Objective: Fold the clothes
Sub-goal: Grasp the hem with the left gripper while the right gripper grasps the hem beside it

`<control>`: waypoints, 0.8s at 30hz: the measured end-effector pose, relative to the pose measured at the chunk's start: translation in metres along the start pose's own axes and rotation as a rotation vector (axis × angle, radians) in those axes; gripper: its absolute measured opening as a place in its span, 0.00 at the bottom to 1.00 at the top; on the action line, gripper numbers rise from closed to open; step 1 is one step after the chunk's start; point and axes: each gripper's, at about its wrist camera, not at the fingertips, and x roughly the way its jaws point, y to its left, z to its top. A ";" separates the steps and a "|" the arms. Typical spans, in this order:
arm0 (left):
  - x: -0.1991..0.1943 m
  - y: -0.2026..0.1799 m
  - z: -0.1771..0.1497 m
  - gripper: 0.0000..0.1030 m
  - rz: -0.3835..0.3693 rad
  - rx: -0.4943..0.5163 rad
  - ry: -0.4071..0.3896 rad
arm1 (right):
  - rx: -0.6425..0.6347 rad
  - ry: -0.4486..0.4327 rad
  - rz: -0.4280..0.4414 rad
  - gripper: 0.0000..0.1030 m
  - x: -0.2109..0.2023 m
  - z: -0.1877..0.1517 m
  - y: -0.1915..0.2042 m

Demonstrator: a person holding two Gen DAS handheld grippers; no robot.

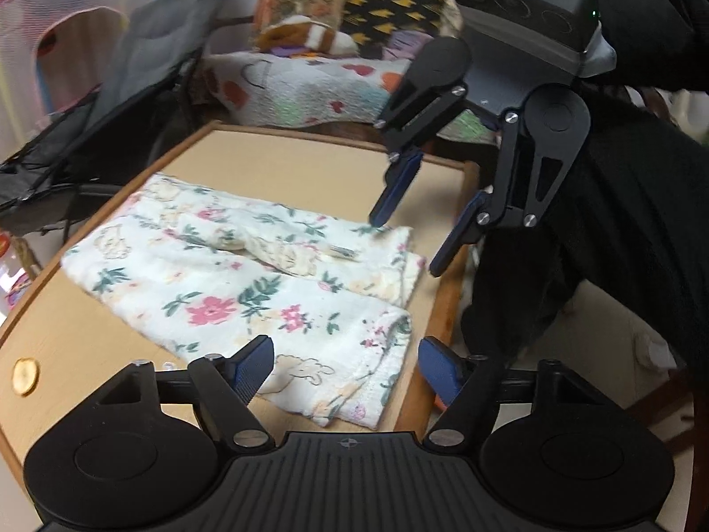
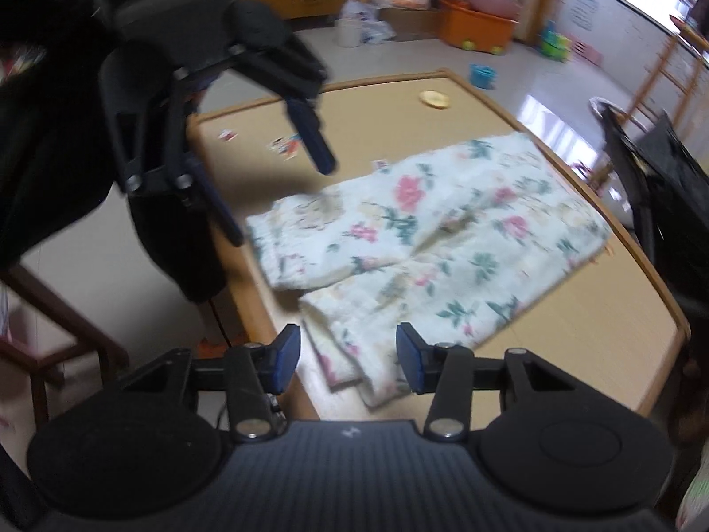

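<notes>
Jaws, left: the left gripper [image 1: 345, 368] stands wide open with nothing between its blue pads, poised over one cuffed leg end of the garment.
Jaws, right: the right gripper [image 2: 348, 361] is likewise spread wide and holds nothing; its pads straddle the other leg end, near the table edge.
Garment: cream floral-print fabric trousers [image 1: 248, 275] lie flat on the tan wooden table with a raised rim [image 1: 274, 155], the two leg ends [image 2: 354, 354] toward the person and the waist [image 2: 554, 186] toward the far side.
Fold state: as I judge it, the legs lie side by side and are not yet folded over.
Other items: a small round yellow disc [image 1: 25, 376] sits on the tabletop well apart from the cloth; a few small stickers [image 2: 286, 146] show on the surface.
Risk, grip: each leg end is layered, so a shallow pinch could catch only the top layer and leave the rest behind.
Risk, edge: the leg ends lie close to the rim; a dragging pull could slide the cloth off the table.
Risk, unevenness: lifting at different heights would likely skew the fold.
</notes>
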 end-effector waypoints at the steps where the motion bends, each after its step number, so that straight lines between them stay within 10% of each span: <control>1: 0.002 -0.001 0.000 0.67 -0.007 0.016 0.008 | -0.024 0.012 0.003 0.42 0.004 0.001 0.001; 17: 0.030 0.011 0.004 0.63 -0.071 0.084 0.108 | -0.126 0.105 0.060 0.35 0.028 0.010 -0.014; 24: 0.034 0.020 0.009 0.48 -0.073 0.061 0.128 | -0.132 0.123 0.059 0.10 0.033 0.015 -0.017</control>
